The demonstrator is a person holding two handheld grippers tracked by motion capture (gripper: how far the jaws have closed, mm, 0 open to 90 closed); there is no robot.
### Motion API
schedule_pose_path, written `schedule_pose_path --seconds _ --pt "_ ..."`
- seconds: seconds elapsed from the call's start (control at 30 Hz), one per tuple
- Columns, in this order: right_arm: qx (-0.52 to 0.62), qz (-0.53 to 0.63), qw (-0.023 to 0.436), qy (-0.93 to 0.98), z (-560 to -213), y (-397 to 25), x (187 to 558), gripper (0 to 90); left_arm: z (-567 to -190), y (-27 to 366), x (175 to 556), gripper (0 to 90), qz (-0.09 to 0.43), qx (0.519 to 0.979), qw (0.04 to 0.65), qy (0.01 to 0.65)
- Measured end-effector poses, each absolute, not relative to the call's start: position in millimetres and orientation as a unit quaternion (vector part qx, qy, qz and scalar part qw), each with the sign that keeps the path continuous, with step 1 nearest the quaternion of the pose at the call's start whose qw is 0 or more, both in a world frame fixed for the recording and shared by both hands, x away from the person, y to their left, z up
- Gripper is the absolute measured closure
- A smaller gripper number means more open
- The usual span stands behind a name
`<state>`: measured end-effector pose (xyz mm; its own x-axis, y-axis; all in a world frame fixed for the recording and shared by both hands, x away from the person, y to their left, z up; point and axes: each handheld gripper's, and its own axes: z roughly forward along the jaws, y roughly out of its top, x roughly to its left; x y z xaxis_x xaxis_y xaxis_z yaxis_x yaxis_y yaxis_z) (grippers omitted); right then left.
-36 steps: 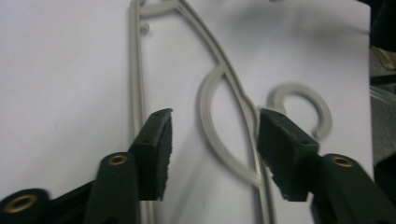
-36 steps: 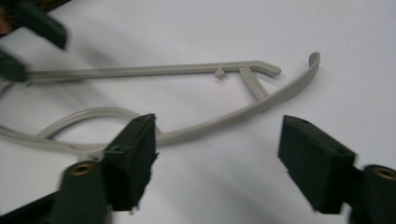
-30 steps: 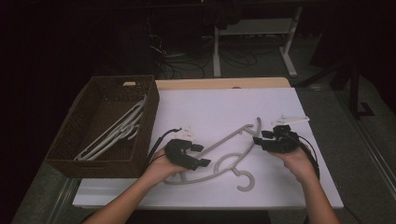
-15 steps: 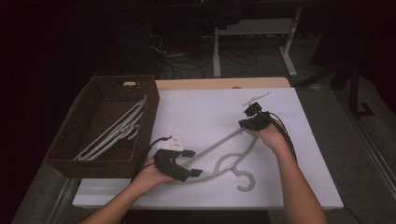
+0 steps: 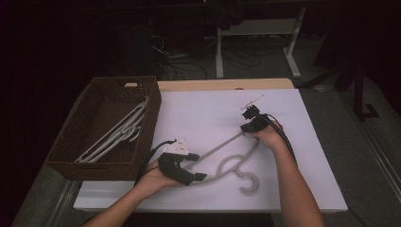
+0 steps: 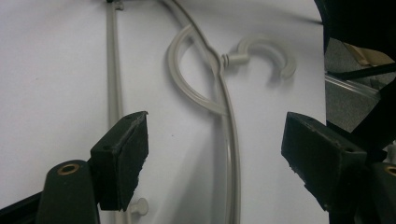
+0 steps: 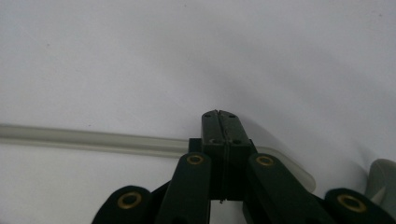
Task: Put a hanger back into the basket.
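I am spreading my left gripper [image 5: 195, 166] wide over the near left end of the grey hanger [image 5: 235, 162] lying on the white table [image 5: 198, 113]. My right gripper [image 5: 248, 119] is pinching shut on the hanger's far right corner.

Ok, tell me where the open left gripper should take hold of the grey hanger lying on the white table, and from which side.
Probably the hanger's curved shoulder arm at its near end. The left gripper already hangs over it with jaws wide open, one on each side, so coming straight down from above seems best. The arm is a thin rod lying flat on the table, easy to span. The right gripper sits at the far end.
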<state>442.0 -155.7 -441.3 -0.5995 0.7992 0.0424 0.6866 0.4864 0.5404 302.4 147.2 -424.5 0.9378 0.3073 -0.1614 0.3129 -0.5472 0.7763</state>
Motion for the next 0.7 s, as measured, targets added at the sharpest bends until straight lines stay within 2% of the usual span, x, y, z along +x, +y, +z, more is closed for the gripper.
schedule_pose_path --seconds 0.43,0.5,0.6,0.63,0.7 --pt "0.438 0.225 0.109 0.864 -439 -146 446 89.8 -434 121 303 31.5 -0.013 0.900 0.414 0.135" --pt "0.440 0.219 0.108 0.864 -438 -145 446 89.9 -437 116 304 37.3 -0.015 0.906 0.404 0.128" --pt "0.439 0.216 0.108 0.865 -438 -145 447 89.9 -441 110 304 40.5 -0.013 0.913 0.388 0.123" --pt "0.442 0.215 0.107 0.864 -438 -144 447 89.9 -443 108 305 45.3 -0.012 0.915 0.383 0.124" --pt "0.443 0.216 0.105 0.864 -438 -144 447 89.9 -445 105 305 48.9 -0.015 0.919 0.375 0.123"
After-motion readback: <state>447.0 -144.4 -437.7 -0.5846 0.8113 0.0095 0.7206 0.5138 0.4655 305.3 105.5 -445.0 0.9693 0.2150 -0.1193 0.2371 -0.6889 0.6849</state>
